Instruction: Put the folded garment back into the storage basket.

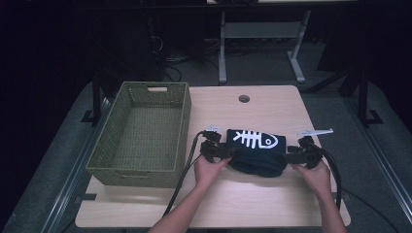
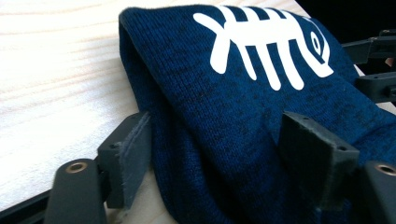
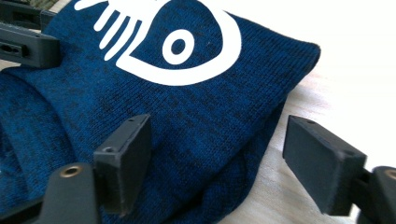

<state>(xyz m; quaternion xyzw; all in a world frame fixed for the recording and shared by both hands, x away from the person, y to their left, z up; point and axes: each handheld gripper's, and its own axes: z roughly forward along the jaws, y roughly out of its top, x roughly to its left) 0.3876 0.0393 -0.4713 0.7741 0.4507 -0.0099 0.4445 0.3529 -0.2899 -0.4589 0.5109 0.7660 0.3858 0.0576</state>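
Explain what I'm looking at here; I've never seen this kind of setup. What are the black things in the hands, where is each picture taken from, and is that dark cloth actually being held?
No robot here: a person holds a hand-operated gripper in each hand. The high view looks down on a wooden table. It shows the left gripper and right gripper at either end of a folded dark blue garment printed with a white fish skeleton. A woven green basket with nothing in it sits at the left.

The other two pictures come from cameras riding on the grippers, looking along their black jaws. In both, the jaws stand apart around the folded edge of the garment, with the left gripper and right gripper not yet closed. So the cloth is straddled, not gripped, and lies on the table.
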